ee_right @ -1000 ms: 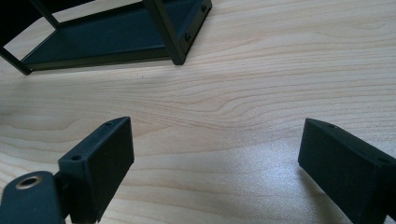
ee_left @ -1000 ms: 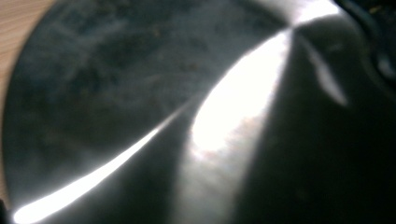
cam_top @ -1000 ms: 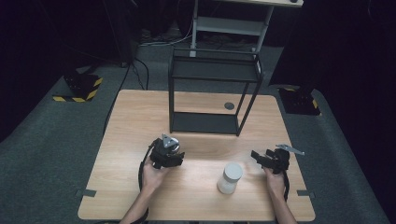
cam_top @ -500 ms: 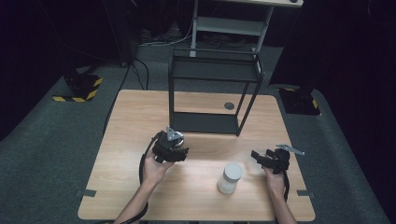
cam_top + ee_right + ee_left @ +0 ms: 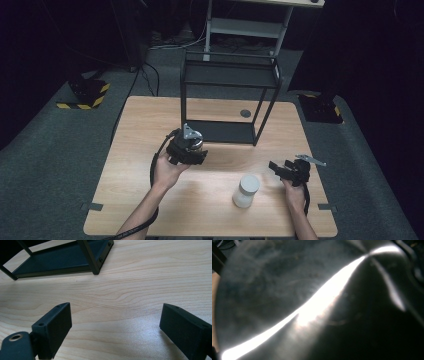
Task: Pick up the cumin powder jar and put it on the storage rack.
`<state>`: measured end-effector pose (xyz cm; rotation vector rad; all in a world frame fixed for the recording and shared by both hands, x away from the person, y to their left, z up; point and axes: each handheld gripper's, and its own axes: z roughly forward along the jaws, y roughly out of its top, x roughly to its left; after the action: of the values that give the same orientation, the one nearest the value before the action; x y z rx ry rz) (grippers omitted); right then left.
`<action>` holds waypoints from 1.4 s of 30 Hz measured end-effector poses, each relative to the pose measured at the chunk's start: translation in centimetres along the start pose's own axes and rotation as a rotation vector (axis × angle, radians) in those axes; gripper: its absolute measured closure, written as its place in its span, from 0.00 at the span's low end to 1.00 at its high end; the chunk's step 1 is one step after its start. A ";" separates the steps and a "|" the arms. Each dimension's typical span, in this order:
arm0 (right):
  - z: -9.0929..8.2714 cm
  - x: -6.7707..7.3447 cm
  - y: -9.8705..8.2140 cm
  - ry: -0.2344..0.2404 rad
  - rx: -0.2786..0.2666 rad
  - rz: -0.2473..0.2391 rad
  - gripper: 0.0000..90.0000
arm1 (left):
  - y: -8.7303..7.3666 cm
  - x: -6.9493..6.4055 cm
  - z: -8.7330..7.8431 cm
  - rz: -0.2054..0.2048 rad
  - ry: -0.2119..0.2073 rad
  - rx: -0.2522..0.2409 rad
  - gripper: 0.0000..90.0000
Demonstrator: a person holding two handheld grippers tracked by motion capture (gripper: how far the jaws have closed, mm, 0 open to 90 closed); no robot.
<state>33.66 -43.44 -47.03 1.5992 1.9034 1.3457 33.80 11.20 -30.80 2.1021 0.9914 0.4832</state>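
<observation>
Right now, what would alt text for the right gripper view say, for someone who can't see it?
Two black jaws of the right gripper stand wide apart over a pale wooden table, nothing between them. Beyond them, the base of a black metal shelf frame stands on the wood.

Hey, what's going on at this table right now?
A person sits at a wooden table with a gripper in each hand. The left gripper is lifted above the table in front of a black metal rack, shut on something shiny and dark that can't be identified. The right gripper rests low near the table's right edge, jaws wide open and empty. A white jar stands upright just left of it, untouched.
</observation>
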 end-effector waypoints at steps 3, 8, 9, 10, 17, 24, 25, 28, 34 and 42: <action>0.0 -0.1 0.0 0.002 -0.001 0.000 0.10 | 0.9 0.3 -0.4 0.007 -0.010 -0.001 0.35; 0.0 0.0 0.0 0.002 0.001 0.001 0.11 | 2.3 0.4 -1.0 0.024 -0.018 -0.007 0.35; 0.0 -0.1 0.0 0.002 0.001 0.001 0.11 | 2.6 0.4 -1.2 0.026 -0.020 -0.009 0.35; 0.0 -0.1 0.0 0.003 0.002 0.001 0.11 | 2.9 0.5 -1.3 0.031 -0.023 -0.011 0.35; 0.0 -0.1 0.1 0.004 0.004 0.002 0.11 | 4.5 0.5 -1.7 0.022 -0.040 -0.043 0.35; 0.1 -0.1 0.1 0.008 0.008 0.002 0.11 | 6.4 0.9 -2.2 0.029 -0.062 -0.049 0.35; 0.1 -0.2 0.2 0.010 0.010 0.002 0.11 | 7.0 1.1 -2.5 0.023 -0.069 -0.056 0.35; 0.1 -0.2 0.2 0.012 0.011 0.002 0.11 | 8.0 1.5 -3.0 0.054 -0.072 -0.035 0.35; 0.1 -0.2 0.1 0.012 0.007 0.005 0.11 | 10.0 1.4 -3.4 0.068 -0.072 -0.021 0.35; 0.1 -0.3 0.1 0.015 0.004 0.009 0.11 | 13.2 1.6 -4.0 0.073 -0.082 -0.016 0.35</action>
<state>33.84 -43.69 -47.10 1.6059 1.9104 1.3618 38.92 8.74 -18.13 2.1321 0.8636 0.4359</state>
